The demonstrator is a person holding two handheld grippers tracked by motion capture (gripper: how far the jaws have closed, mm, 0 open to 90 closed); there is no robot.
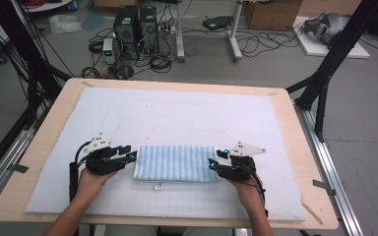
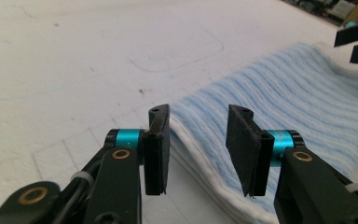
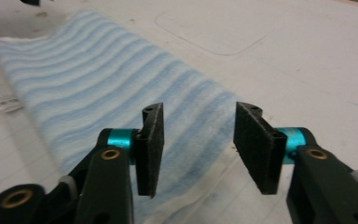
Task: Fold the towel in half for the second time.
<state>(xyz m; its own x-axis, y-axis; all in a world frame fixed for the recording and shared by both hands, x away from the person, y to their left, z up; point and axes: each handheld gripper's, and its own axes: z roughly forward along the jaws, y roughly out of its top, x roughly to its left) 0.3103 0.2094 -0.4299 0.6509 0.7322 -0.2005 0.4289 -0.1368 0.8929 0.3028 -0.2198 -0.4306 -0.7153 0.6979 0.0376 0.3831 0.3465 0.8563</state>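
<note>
A folded towel point(image 1: 174, 163) with light blue and white stripes lies flat on the white mat point(image 1: 177, 113), near the front. My left gripper point(image 1: 132, 157) sits at the towel's left end and my right gripper point(image 1: 211, 164) at its right end, both pointing inward. In the left gripper view the left gripper point(image 2: 198, 140) stands open, its pads apart just over the towel's point(image 2: 298, 107) folded white edge. In the right gripper view the right gripper point(image 3: 198, 140) is open too, over the towel's point(image 3: 98, 70) end, and nothing is pinched.
A small white label point(image 1: 158, 186) sticks out from the towel's front edge. The mat covers a wooden table point(image 1: 295, 128). Black frame posts point(image 1: 325, 73) stand at both sides. Computer towers point(image 1: 135, 24) and cables lie on the floor beyond.
</note>
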